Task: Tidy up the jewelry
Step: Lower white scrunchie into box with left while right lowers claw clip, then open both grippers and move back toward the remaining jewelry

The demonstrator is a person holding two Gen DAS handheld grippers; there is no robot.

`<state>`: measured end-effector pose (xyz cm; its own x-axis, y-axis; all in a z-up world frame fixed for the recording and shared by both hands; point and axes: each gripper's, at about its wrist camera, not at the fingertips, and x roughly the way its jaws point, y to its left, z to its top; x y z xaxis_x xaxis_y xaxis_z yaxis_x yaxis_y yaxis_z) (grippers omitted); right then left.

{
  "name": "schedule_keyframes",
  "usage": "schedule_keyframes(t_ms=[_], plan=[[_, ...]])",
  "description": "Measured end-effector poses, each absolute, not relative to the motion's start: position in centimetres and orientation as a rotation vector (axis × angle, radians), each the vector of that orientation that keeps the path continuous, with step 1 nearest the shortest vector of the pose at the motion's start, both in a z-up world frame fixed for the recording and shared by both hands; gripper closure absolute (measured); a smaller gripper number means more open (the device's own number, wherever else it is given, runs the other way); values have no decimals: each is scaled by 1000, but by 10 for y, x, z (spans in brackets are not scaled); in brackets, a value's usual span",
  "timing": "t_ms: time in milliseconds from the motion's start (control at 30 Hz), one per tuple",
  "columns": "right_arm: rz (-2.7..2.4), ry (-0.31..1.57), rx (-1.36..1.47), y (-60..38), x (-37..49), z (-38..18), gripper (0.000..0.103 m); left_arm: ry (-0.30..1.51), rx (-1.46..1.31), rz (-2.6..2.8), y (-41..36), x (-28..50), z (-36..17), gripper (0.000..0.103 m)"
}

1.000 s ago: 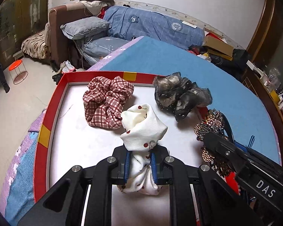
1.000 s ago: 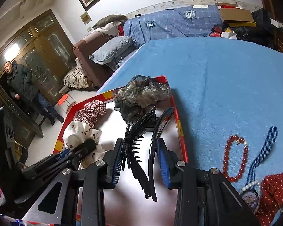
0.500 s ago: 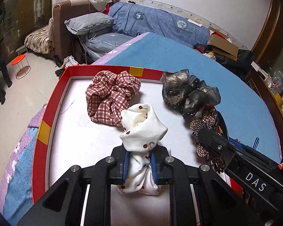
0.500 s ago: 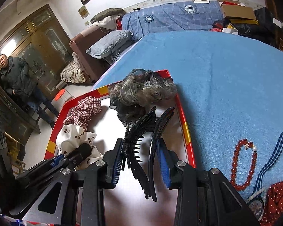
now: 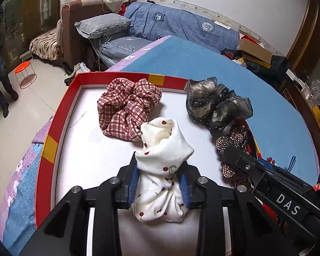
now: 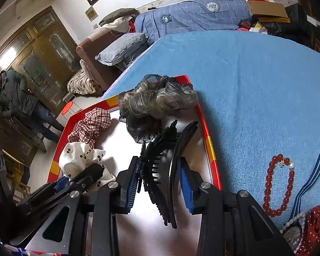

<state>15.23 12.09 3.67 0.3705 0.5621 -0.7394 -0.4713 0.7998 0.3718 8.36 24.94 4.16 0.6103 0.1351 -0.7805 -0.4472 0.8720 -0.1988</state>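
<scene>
My left gripper is shut on a white cherry-print scrunchie and holds it just over the white floor of a red-rimmed tray. A red plaid scrunchie and a dark sheer scrunchie lie at the tray's far side. My right gripper is shut on a black toothed hair clip over the tray's right part. The clip's rhinestone side shows in the left wrist view. The white scrunchie shows left of the clip.
The tray sits on a blue cloth-covered table. To the right of the tray lie a red bead bracelet, a blue striped ribbon, a pearl string and a red dotted fabric piece. A man stands far left.
Both grippers have moved a little forward over the tray with their items. The left jaws stand wider apart around the white scrunchie than before.
</scene>
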Motion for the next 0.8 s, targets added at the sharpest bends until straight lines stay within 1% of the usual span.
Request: schedule_keyframes(t_ms=[33,100,133,167,333,400,467,800], plan=[[665,992,111,120,153,37,62,853,-396,348,249,83,42,67],[669,996,124,118,153,37,54,850,-396,347,249,84,42,64],[669,994,128,116,153,38,51,849,-396,347,250,83,42,61],[669,990,130,115,152,39,48,847,-396,348,249,83,42,60],[677,964,137,112,146,50,47,826,-394,342,249,80,44,60],[680,949,141,109,142,55,44,815,-387,344,248,78,47,58],[680,935,146,106,138,59,43,797,-378,345,246,76,50,57],[702,883,210,65,110,76,43,731,-308,335,228,68,63,57]])
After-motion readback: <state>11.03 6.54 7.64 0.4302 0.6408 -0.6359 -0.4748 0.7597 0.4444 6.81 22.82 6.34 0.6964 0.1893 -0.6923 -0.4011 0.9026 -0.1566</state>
